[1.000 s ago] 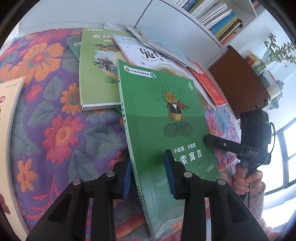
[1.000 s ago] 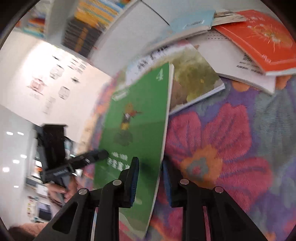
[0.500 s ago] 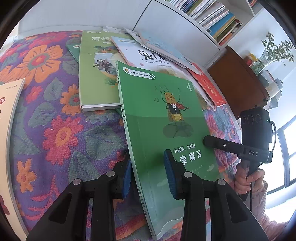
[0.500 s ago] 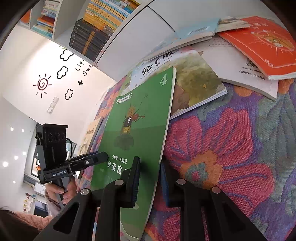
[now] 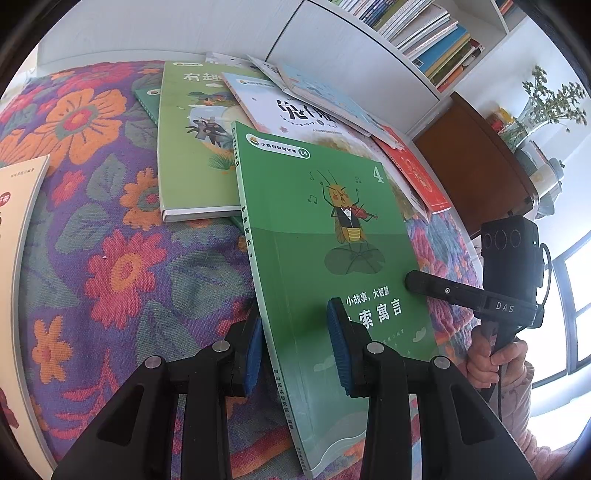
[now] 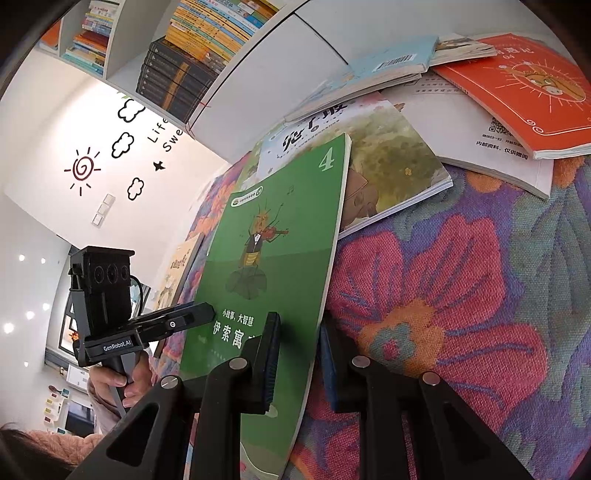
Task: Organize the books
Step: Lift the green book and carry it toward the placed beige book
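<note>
A green book with a violin-playing cricket and a "4" on its cover [image 5: 332, 236] is lifted at a tilt above the flowered cloth; it also shows in the right wrist view [image 6: 266, 258]. My left gripper [image 5: 295, 339] straddles its spine edge, one pad above and one below. My right gripper [image 6: 299, 350] straddles its opposite long edge the same way. Whether either pair of pads presses the book is unclear. Each gripper shows in the other's view: the right one [image 5: 461, 295], the left one [image 6: 155, 325].
Several books lie overlapped on the flowered cloth [image 5: 92, 258]: a light green one [image 5: 192, 155], a white one [image 5: 291, 114], an orange-red one [image 6: 524, 88]. A cream book [image 5: 18, 240] lies at left. A white bookshelf [image 5: 417, 26] stands behind, a brown cabinet [image 5: 476, 162] at right.
The green book has risen slightly and tilted up at its near end. Both grippers have stayed on its two long edges.
</note>
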